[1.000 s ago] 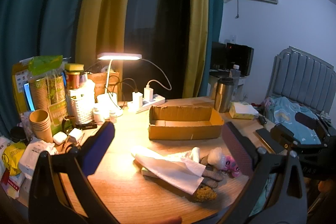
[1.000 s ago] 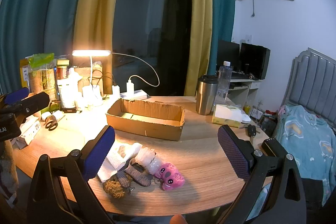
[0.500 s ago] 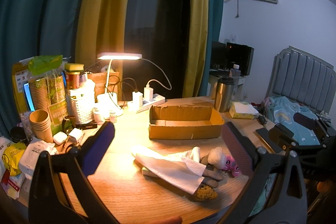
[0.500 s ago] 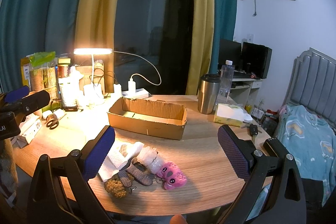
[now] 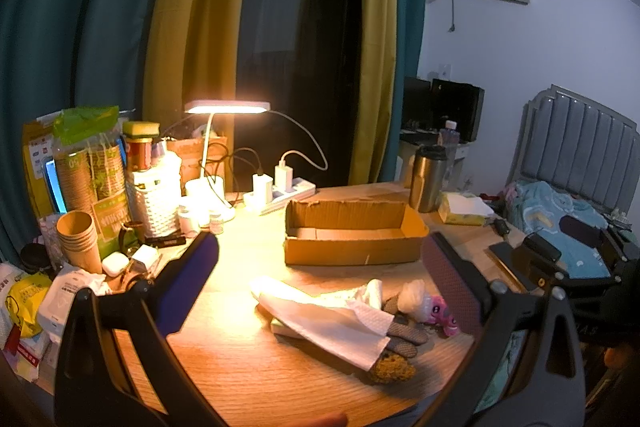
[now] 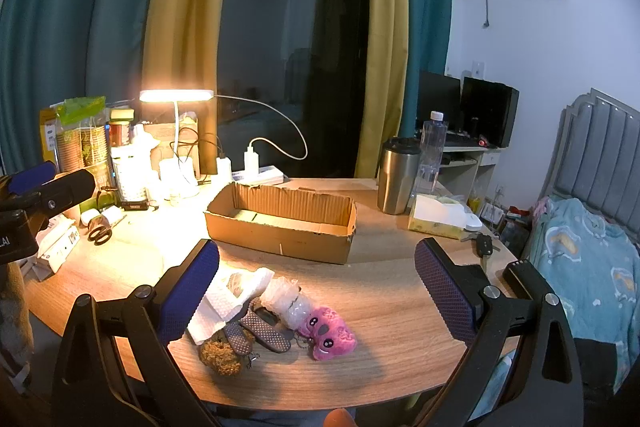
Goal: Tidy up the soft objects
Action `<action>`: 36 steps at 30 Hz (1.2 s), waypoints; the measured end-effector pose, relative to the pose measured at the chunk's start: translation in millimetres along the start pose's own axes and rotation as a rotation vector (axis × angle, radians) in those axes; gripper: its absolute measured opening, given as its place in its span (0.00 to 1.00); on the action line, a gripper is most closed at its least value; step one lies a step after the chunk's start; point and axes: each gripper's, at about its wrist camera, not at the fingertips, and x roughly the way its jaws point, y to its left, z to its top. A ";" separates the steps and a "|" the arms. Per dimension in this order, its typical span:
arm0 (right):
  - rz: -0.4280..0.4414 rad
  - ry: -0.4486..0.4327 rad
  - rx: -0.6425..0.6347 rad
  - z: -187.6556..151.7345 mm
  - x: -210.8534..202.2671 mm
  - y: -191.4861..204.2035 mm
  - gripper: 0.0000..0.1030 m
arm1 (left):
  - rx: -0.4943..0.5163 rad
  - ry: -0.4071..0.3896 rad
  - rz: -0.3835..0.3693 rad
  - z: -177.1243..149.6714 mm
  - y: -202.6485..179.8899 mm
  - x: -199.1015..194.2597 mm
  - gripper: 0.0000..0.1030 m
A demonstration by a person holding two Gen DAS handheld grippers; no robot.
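A heap of soft things lies on the wooden table in front of an open cardboard box (image 6: 280,223), which also shows in the left wrist view (image 5: 352,235). The heap holds a pink plush toy (image 6: 330,333), a brown fuzzy toy (image 6: 220,353), grey dotted fabric pieces (image 6: 260,327), a clear bubble-wrap wad (image 6: 286,301) and white paper tissue (image 5: 328,323). My left gripper (image 5: 320,283) is open and empty, above the tissue. My right gripper (image 6: 316,291) is open and empty, above the heap.
A lit desk lamp (image 5: 226,107), paper cups (image 5: 78,241), a white basket (image 5: 154,203) and packets crowd the table's left. A steel tumbler (image 6: 398,175), a water bottle (image 6: 432,151) and a tissue box (image 6: 438,217) stand at the right. Scissors (image 6: 100,231) lie left. A bed (image 6: 592,267) is at far right.
The right gripper has drifted slightly forward and left over the heap. The left view is nearly the same. Both grippers stay open.
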 end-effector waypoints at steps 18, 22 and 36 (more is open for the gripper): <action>0.001 0.005 0.000 1.7 1.8 -1.4 0.97 | 0.011 0.003 0.007 0.4 -3.1 1.2 0.99; 0.001 0.006 0.000 1.6 1.8 -1.7 0.97 | 0.012 0.004 0.008 0.2 -3.8 2.5 0.99; 0.000 0.009 0.001 0.8 1.7 -1.8 0.97 | 0.008 0.012 0.008 -1.3 -2.7 4.2 0.99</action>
